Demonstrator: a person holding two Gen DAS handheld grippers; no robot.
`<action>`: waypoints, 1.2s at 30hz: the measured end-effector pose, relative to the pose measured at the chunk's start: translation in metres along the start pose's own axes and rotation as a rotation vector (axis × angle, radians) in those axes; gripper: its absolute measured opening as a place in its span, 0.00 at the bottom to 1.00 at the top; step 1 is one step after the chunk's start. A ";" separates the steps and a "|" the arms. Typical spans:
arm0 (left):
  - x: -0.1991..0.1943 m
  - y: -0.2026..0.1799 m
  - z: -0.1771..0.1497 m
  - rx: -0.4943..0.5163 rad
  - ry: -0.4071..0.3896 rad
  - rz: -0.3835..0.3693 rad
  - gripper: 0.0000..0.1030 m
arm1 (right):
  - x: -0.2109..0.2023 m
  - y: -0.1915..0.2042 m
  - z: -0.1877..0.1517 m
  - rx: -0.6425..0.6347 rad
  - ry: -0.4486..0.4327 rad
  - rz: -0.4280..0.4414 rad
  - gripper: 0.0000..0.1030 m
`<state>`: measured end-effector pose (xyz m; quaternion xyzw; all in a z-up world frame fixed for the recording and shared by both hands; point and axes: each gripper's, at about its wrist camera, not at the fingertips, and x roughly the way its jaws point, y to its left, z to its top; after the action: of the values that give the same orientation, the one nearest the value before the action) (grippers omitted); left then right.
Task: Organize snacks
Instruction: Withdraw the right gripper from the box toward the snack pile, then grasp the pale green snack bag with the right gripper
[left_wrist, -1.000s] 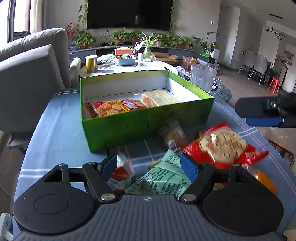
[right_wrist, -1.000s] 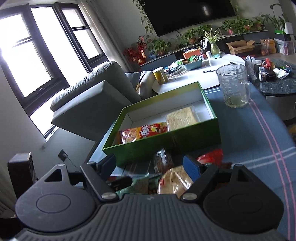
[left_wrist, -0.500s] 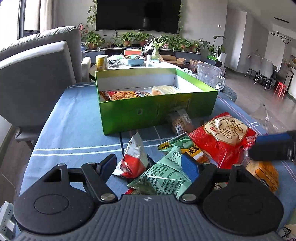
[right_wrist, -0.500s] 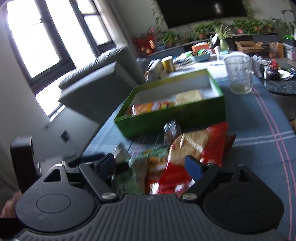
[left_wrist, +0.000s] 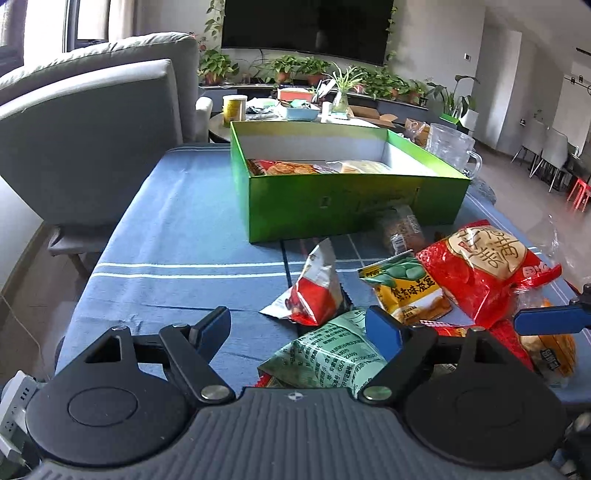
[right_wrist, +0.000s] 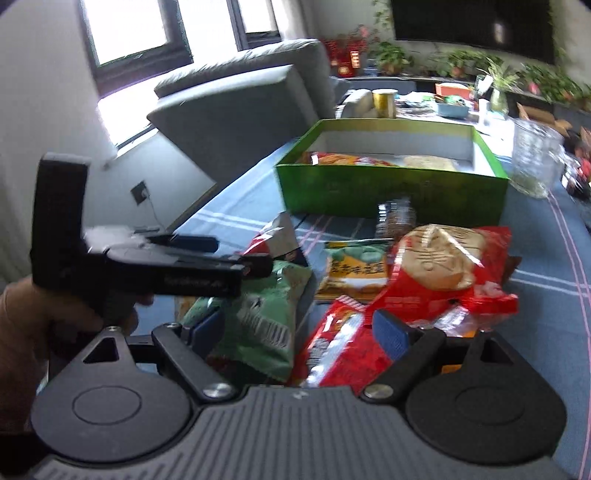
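Observation:
A green box (left_wrist: 347, 206) stands on the blue tablecloth and holds two snack packs; it also shows in the right wrist view (right_wrist: 391, 188). A heap of snacks lies in front of it: a big red cracker bag (left_wrist: 484, 269), a yellow-green bean pack (left_wrist: 402, 288), a small red-white pouch (left_wrist: 317, 291), a pale green pack (left_wrist: 332, 358) and a brown pack (left_wrist: 400, 229). My left gripper (left_wrist: 297, 334) is open above the pale green pack. My right gripper (right_wrist: 299, 332) is open over the pale green pack (right_wrist: 262, 317) and a red pack (right_wrist: 332, 350).
A glass jug (left_wrist: 452, 151) stands right of the box. A grey armchair (left_wrist: 92, 133) is at the table's left. A round table (left_wrist: 295, 114) with a yellow can and clutter lies behind the box. The left gripper's body (right_wrist: 147, 269) shows in the right wrist view.
Both grippers have pulled back and down from the box toward the heap of snacks. The right gripper has swung left, nearer the left gripper. Both stay open.

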<state>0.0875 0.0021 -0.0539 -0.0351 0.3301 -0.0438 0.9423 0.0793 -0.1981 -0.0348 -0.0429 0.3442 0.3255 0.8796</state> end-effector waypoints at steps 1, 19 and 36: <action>0.000 0.001 -0.001 -0.003 0.000 0.000 0.77 | 0.002 0.005 -0.001 -0.023 0.003 -0.013 0.69; -0.010 0.025 0.000 -0.093 0.016 0.044 0.76 | 0.005 -0.009 -0.001 -0.065 -0.049 -0.328 0.76; -0.016 0.032 -0.002 -0.114 0.017 0.047 0.75 | 0.023 0.018 -0.002 -0.159 -0.016 -0.274 0.76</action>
<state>0.0752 0.0358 -0.0487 -0.0805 0.3407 -0.0030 0.9367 0.0797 -0.1722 -0.0480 -0.1563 0.3011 0.2290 0.9124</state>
